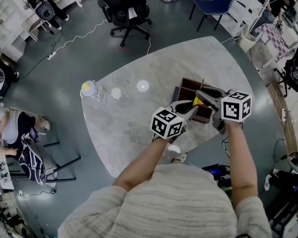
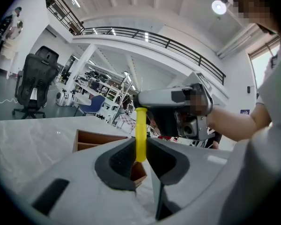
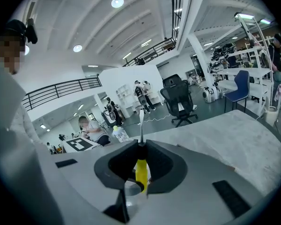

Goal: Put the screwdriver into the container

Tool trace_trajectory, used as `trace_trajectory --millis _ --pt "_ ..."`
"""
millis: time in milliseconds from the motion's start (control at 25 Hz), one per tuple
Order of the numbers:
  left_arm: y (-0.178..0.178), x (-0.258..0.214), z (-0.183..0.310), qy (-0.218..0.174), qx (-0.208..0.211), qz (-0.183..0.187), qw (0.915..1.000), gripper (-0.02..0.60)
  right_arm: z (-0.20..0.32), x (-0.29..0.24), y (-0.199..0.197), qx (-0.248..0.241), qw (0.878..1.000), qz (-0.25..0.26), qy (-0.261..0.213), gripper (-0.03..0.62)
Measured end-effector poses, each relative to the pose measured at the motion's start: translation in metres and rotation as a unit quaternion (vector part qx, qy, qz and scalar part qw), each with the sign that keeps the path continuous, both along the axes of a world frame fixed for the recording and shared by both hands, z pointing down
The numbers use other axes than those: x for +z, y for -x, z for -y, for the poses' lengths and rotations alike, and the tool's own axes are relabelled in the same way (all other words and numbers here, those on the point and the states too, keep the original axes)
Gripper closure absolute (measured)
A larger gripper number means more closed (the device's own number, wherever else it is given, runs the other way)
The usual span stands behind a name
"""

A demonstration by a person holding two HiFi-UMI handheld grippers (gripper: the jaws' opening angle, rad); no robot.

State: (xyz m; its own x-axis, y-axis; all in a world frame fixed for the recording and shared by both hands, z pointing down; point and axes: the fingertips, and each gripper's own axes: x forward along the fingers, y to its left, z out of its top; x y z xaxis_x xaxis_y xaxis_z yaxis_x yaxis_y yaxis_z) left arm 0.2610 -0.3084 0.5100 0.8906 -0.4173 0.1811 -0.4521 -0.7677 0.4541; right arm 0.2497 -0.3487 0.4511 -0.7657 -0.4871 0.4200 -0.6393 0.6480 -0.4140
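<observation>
A screwdriver [image 1: 197, 102] with a yellow handle is held in the air between both grippers, just in front of the brown wooden container [image 1: 188, 85] on the marble table [image 1: 134, 123]. My left gripper [image 1: 191, 108] is shut on the yellow handle [image 2: 140, 135], which stands up between its pads. My right gripper [image 1: 204, 96] comes from the other side. Its pads are closed on the screwdriver [image 3: 141, 170] at the dark collar, with the metal shaft pointing out past the jaws. In the left gripper view the container [image 2: 91, 139] shows its open compartments behind the jaws.
A water bottle [image 1: 92, 89] with a yellow cap stands at the table's left edge, with two small white discs [image 1: 116, 92] beside it. A black office chair [image 1: 126, 11] and a blue chair [image 1: 216, 1] stand on the floor beyond the table.
</observation>
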Motion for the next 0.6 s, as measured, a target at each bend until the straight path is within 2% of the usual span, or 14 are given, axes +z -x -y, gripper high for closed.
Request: trace_trajectory --millis 200,320,400,600 --pt "-0.001 0.0 -0.001 -0.008 0.014 0.0 0.9999 0.497 0.0 -0.005 0.001 -0.002 1.0 0.002 -0.003 0.542" --pt "-0.004 0.001 -0.002 -0.011 0.021 0.008 0.9997 0.431 0.004 -0.014 -0.005 0.0 1.0 -0.001 -0.012 0.542" --pt "-0.003 0.002 -0.001 -0.008 0.023 0.01 0.9996 0.411 0.008 -0.019 -0.01 0.003 1.0 -0.009 -0.021 0.542" --pt "0.007 0.009 -0.005 -0.003 0.026 0.014 0.9996 0.411 0.017 -0.022 -0.021 0.022 0.998 -0.032 -0.043 0.542"
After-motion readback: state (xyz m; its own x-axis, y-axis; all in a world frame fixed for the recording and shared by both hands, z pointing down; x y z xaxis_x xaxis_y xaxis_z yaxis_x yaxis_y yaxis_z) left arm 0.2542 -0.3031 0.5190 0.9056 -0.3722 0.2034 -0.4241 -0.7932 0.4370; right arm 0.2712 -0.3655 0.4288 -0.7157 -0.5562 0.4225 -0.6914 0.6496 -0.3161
